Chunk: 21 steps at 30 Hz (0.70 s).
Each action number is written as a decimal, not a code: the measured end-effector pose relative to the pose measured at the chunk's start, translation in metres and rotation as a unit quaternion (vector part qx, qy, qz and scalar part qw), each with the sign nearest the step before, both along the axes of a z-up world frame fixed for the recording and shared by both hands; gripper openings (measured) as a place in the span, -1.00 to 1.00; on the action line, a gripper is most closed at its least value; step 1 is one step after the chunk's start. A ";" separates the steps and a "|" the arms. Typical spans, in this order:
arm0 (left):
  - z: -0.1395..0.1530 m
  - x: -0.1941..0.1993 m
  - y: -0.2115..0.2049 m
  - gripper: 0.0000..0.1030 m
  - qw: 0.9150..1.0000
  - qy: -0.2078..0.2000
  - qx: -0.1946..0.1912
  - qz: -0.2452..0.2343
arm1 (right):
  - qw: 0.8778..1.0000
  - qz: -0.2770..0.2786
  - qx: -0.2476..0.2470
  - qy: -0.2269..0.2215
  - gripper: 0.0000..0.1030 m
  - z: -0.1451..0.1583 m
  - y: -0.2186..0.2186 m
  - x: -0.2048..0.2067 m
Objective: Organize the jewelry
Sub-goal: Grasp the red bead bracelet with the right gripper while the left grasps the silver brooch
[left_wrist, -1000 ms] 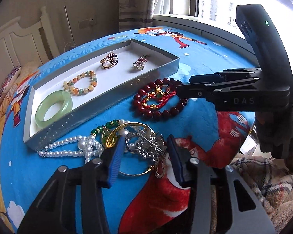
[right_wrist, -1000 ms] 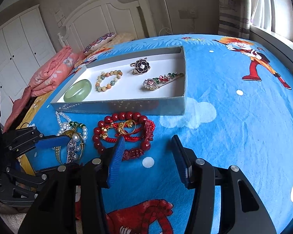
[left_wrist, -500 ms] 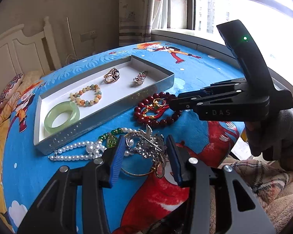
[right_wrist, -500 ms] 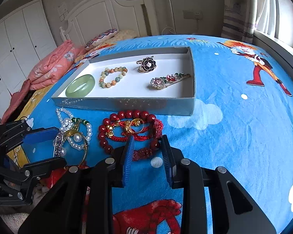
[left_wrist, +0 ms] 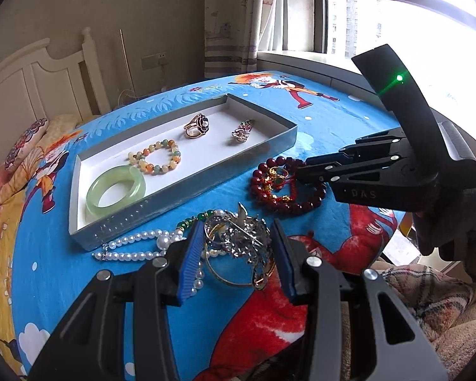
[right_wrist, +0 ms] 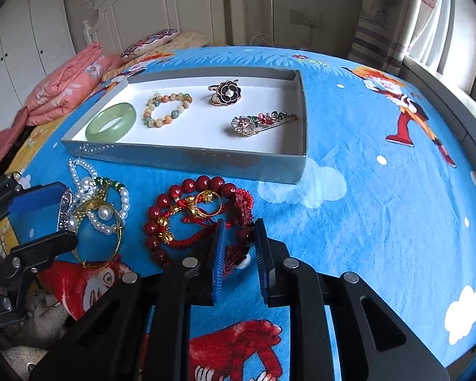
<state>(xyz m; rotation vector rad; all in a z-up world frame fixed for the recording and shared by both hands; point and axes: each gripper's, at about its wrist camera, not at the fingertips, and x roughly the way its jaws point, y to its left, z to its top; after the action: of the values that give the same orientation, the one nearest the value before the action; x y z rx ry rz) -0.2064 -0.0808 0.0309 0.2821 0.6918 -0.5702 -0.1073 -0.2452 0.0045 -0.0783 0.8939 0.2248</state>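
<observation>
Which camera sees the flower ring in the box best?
The right wrist view: the flower ring faces the camera there, showing dark petals and a pale centre, in the box. The left wrist view shows the ring smaller, from the side, mostly its gold band.

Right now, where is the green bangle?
The green bangle lies at the tray's left end in the right wrist view, beside the pastel bead bracelet.

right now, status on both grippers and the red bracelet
Right gripper closing on red bead bracelet. Left gripper open around tangled jewelry pile. Tray unobstructed.
</observation>
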 end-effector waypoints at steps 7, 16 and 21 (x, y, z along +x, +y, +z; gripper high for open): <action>-0.004 0.004 0.004 -0.18 1.000 0.009 0.000 0.011 | 1.000 0.007 -0.012 -0.013 -0.69 -0.001 0.000 -0.001; -0.005 0.008 0.007 -0.18 1.000 0.015 0.000 0.020 | 0.997 0.007 0.013 -0.078 -0.78 0.025 -0.004 -0.015; -0.005 0.008 0.010 -0.18 1.000 0.014 0.001 0.024 | 0.994 0.011 0.007 -0.112 -0.78 0.038 0.000 -0.023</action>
<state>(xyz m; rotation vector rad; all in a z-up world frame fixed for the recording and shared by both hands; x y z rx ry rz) -0.1982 -0.0711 0.0262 0.2584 0.7250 -0.5288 -0.1305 -0.2452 0.0425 -0.0993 0.6689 0.2382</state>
